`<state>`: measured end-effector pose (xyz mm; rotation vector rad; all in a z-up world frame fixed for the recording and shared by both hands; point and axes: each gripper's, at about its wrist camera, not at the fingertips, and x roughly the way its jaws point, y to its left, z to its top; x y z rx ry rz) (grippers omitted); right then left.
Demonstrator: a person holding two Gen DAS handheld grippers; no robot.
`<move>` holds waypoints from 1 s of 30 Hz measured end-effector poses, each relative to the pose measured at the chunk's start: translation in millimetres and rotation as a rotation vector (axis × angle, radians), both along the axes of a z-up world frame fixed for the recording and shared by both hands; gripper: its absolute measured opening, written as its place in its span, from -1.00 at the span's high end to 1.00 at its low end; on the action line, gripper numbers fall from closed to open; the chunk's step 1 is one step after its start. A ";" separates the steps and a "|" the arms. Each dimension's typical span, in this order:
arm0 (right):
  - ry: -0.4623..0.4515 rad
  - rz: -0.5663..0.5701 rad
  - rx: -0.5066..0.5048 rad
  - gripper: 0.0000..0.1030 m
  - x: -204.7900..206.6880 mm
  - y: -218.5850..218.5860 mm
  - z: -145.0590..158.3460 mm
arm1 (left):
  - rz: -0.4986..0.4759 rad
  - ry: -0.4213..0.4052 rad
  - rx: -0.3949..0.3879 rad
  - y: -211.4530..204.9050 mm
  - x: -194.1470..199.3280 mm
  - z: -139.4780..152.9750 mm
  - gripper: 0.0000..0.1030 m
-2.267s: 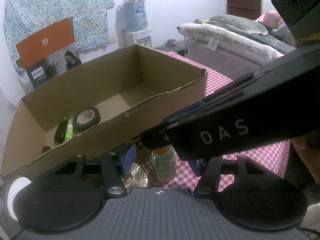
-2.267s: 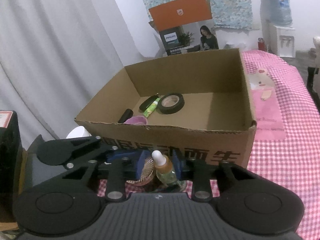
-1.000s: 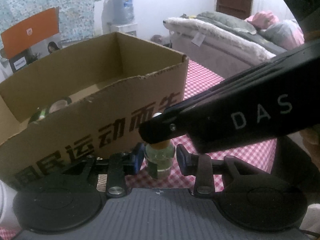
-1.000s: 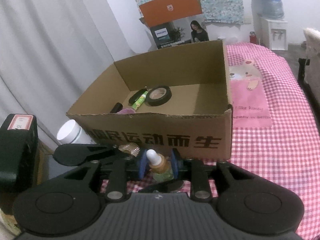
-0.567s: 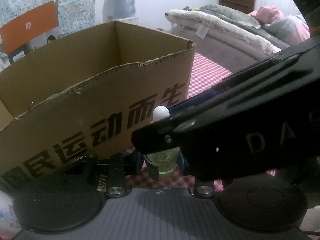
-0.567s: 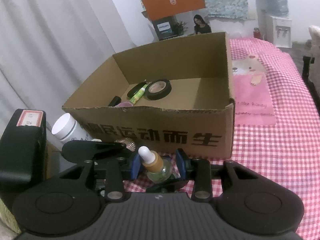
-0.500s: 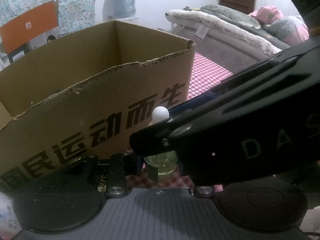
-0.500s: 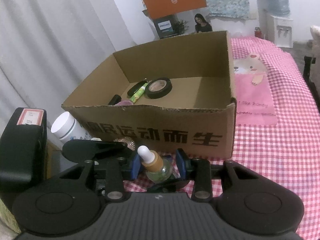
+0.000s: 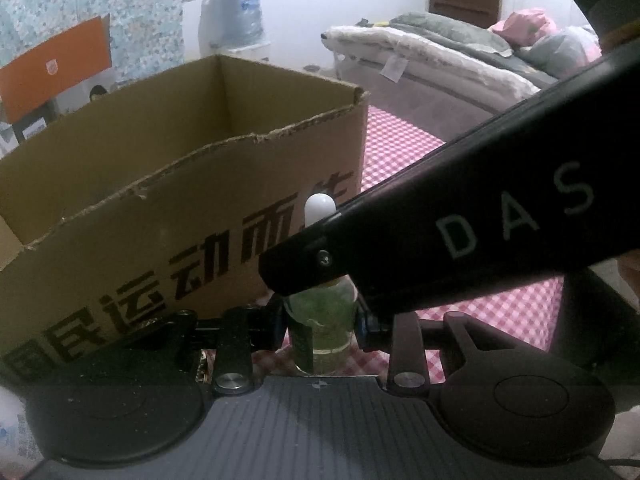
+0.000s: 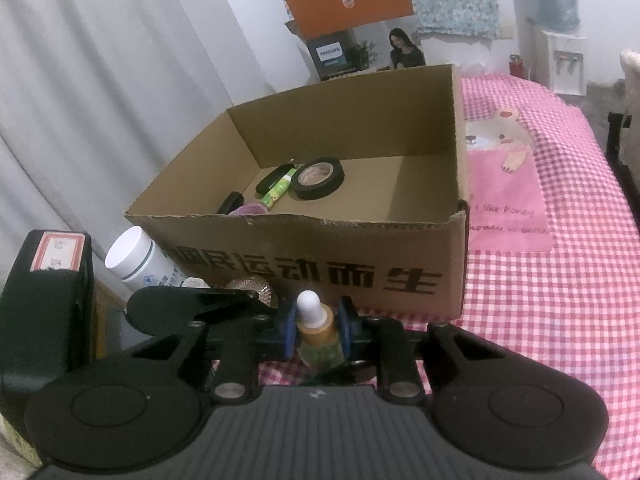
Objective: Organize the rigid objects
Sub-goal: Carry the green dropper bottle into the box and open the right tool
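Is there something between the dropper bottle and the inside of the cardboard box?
Yes. The dropper bottle, clamped by the right gripper, stands outside the cardboard box, below the rim of its near wall. That wall is in the way. The bottle must rise above it.

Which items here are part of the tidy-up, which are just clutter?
Job:
- dropper bottle, gripped by both the right gripper and left gripper
- cardboard box
- black tape roll, already inside

Background:
- white jar
- Philips carton
- water dispenser

Left claw (image 9: 320, 326) and right claw (image 9: 312, 264) grip dropper bottle (image 9: 322, 328) before cardboard box (image 9: 160, 208)
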<state>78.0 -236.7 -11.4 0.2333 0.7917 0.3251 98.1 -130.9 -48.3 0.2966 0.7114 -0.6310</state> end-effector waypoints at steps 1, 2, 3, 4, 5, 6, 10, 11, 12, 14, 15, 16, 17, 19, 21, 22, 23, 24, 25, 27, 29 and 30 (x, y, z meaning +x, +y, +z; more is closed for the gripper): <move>-0.005 0.000 -0.003 0.55 -1.3 0.8 1.4 | -0.002 -0.005 -0.003 0.4 -2.2 0.8 0.39; -0.010 0.000 -0.008 0.55 -3.1 1.9 3.0 | -0.003 -0.009 -0.006 1.0 -4.2 2.1 0.39; -0.014 -0.001 -0.013 0.55 -5.0 3.1 4.8 | -0.005 -0.016 -0.010 1.8 -6.8 3.7 0.39; -0.020 -0.002 -0.018 0.55 -7.0 4.2 6.8 | -0.005 -0.023 -0.012 2.4 -8.9 6.0 0.39; -0.027 -0.003 -0.021 0.55 -9.6 5.3 9.5 | -0.006 -0.030 -0.015 3.4 -11.0 8.6 0.39; -0.033 -0.003 -0.025 0.55 -11.9 6.5 12.4 | -0.006 -0.037 -0.019 4.4 -13.3 11.7 0.39; -0.082 0.008 -0.042 0.55 -23.9 13.1 32.0 | -0.003 -0.089 -0.037 11.4 -27.0 34.1 0.39; -0.102 0.015 -0.049 0.55 -27.6 15.7 39.8 | -0.001 -0.106 -0.039 12.8 -30.4 41.3 0.39; -0.120 0.024 -0.053 0.55 -30.1 17.5 47.3 | 0.001 -0.123 -0.042 14.1 -32.0 49.4 0.39; -0.161 0.048 -0.061 0.55 -33.5 21.2 65.3 | 0.008 -0.164 -0.053 18.5 -35.3 67.4 0.39; -0.181 0.060 -0.065 0.55 -33.6 22.6 73.9 | 0.014 -0.182 -0.060 20.8 -35.6 76.6 0.39; -0.202 0.076 -0.070 0.55 -32.8 24.3 82.7 | 0.021 -0.192 -0.067 23.6 -34.6 84.3 0.39; -0.224 0.092 -0.078 0.55 -31.1 26.0 91.8 | 0.028 -0.199 -0.074 25.9 -32.8 92.2 0.39; -0.254 0.122 -0.083 0.55 -23.5 27.9 108.1 | 0.047 -0.205 -0.092 29.7 -26.3 105.5 0.39; -0.282 0.154 -0.094 0.55 -12.0 29.6 121.0 | 0.070 -0.201 -0.107 30.7 -14.8 115.0 0.39; -0.286 0.166 -0.095 0.55 -4.4 29.8 126.0 | 0.086 -0.194 -0.112 30.8 -6.5 119.1 0.39; -0.286 0.180 -0.092 0.55 6.2 29.2 130.8 | 0.099 -0.186 -0.116 30.4 1.3 121.2 0.39; -0.281 0.189 -0.090 0.55 16.5 29.4 134.1 | 0.112 -0.175 -0.123 30.3 10.6 122.5 0.39; -0.274 0.198 -0.089 0.55 27.7 28.4 136.4 | 0.125 -0.159 -0.128 29.7 21.2 122.9 0.39; -0.242 0.215 -0.084 0.55 54.6 25.9 137.9 | 0.150 -0.118 -0.134 29.2 39.0 119.1 0.39; -0.196 0.229 -0.074 0.55 84.7 21.4 133.9 | 0.182 -0.063 -0.140 29.1 57.2 112.4 0.39; -0.172 0.234 -0.069 0.55 99.4 19.1 130.2 | 0.196 -0.035 -0.141 29.2 63.6 107.1 0.39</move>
